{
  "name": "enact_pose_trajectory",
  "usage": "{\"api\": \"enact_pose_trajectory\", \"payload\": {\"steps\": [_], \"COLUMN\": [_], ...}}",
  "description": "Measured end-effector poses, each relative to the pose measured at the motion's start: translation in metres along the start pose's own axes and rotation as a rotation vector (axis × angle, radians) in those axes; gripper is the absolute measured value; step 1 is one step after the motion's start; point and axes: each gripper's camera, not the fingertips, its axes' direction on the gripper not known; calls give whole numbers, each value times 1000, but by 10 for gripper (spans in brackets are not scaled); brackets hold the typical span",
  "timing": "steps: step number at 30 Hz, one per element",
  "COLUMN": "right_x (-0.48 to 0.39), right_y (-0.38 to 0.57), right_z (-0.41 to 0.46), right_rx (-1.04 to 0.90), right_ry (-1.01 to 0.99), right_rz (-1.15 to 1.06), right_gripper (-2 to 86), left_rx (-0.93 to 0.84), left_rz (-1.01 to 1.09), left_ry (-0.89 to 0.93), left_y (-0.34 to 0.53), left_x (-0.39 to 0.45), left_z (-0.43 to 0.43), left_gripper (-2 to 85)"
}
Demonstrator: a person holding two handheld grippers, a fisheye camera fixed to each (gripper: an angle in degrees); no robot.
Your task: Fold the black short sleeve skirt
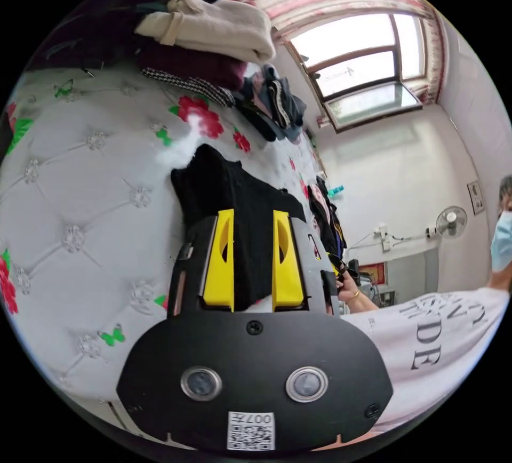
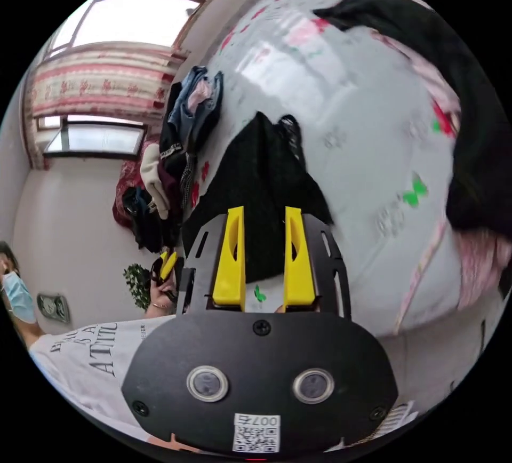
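The black garment (image 1: 234, 201) lies crumpled on a white quilted bedcover (image 1: 80, 191) printed with red flowers and green butterflies. My left gripper (image 1: 254, 215) hovers over its near end, the yellow jaws apart and black cloth showing in the gap. In the right gripper view the same black garment (image 2: 261, 175) spreads ahead of my right gripper (image 2: 264, 210), whose jaws also stand apart over the cloth's edge. The right gripper (image 1: 333, 271) shows held in a hand beside the bed. The left gripper (image 2: 166, 266) shows in the person's other hand.
A pile of folded clothes (image 1: 213, 31) sits at the bed's far end, with more garments (image 1: 277, 105) by the window (image 1: 368, 73). Another black and pink heap (image 2: 469, 127) lies on the bedcover (image 2: 362, 111). A person in a white T-shirt (image 1: 432, 335) stands alongside.
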Motion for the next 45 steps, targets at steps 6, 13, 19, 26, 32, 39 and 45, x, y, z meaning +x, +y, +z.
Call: {"api": "enact_pose_trajectory", "payload": {"steps": [6, 13, 19, 26, 32, 39, 45], "right_x": [25, -19, -68, -130, -300, -512, -508], "right_y": [52, 40, 49, 50, 27, 153, 239], "right_z": [15, 41, 34, 39, 78, 225, 340], "right_rx": [-14, 24, 47, 43, -74, -514, -809], "right_ry": [-93, -123, -102, 8, 195, 387, 513], "right_rz": [152, 129, 70, 56, -431, -1370, -1531], "right_gripper": [115, 75, 23, 7, 4, 14, 59], "left_rx": [-255, -498, -560, -527, -518, -328, -265], "left_rz": [252, 333, 344, 467, 426, 214, 43], "left_ry": [19, -73, -152, -252, -227, -125, -159], "left_y": [34, 58, 69, 88, 93, 126, 167], "left_x": [79, 94, 84, 106, 88, 53, 9], "left_z": [104, 209, 232, 224, 214, 131, 82], "left_gripper": [105, 106, 71, 94, 92, 87, 83]}}
